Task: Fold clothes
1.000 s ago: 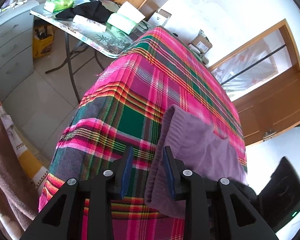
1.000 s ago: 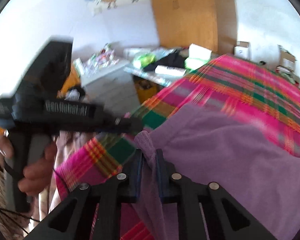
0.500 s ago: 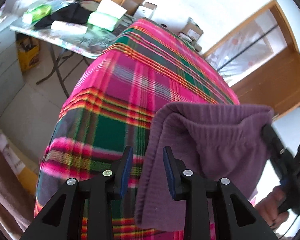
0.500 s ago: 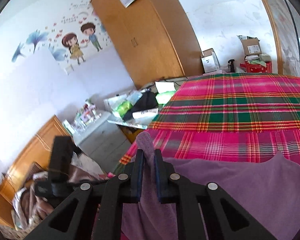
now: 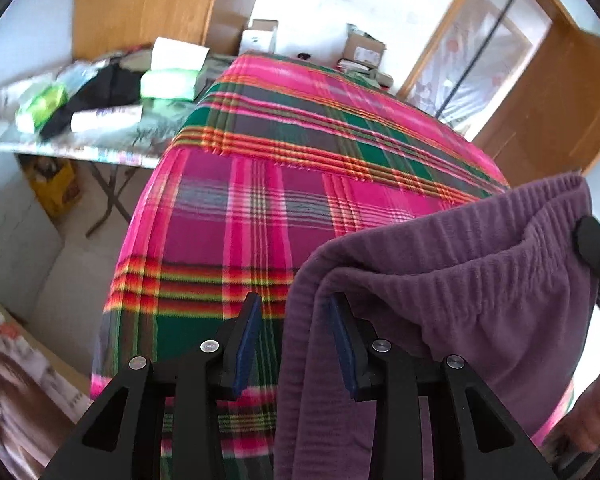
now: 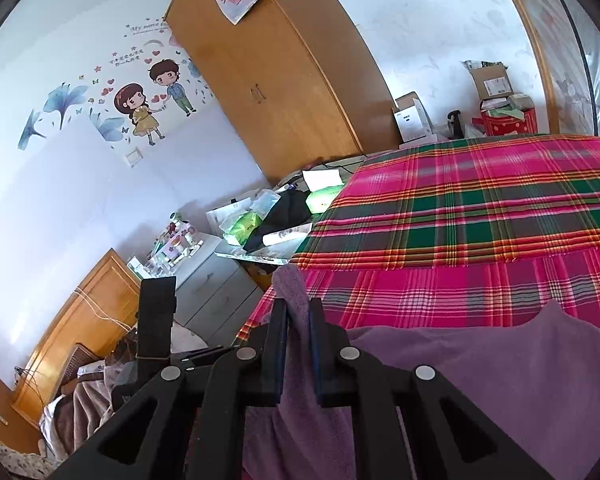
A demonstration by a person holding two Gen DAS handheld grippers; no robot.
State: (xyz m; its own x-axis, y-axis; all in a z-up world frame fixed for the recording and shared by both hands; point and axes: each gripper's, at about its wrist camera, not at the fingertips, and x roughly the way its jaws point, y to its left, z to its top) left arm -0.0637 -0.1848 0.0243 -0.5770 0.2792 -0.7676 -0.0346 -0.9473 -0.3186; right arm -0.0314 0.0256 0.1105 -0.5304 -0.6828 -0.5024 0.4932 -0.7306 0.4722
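A purple fleece garment (image 5: 460, 300) hangs lifted above the pink and green plaid bed cover (image 5: 300, 140). My right gripper (image 6: 298, 332) is shut on a bunched corner of the purple garment (image 6: 500, 380), and a tuft of cloth sticks up between its fingers. In the left wrist view that right gripper (image 5: 596, 248) holds the garment's upper right corner, with a hand (image 5: 592, 412) below it. My left gripper (image 5: 294, 336) is open. The garment's left edge hangs between its fingers, against the right pad (image 5: 340, 340). The left gripper's body (image 6: 156, 320) shows at lower left in the right wrist view.
A folding table (image 5: 100, 148) with tissue packs, a tube and a black cloth stands left of the bed. Grey drawers (image 6: 216, 280) and a wooden wardrobe (image 6: 280, 80) are beyond it. Cardboard boxes (image 5: 364, 46) sit past the bed's far end, a wooden door (image 5: 548, 92) to the right.
The right gripper has lifted the purple garment off the bed and held it up. The left gripper has come in on the hanging left edge, which now sits between its open fingers.
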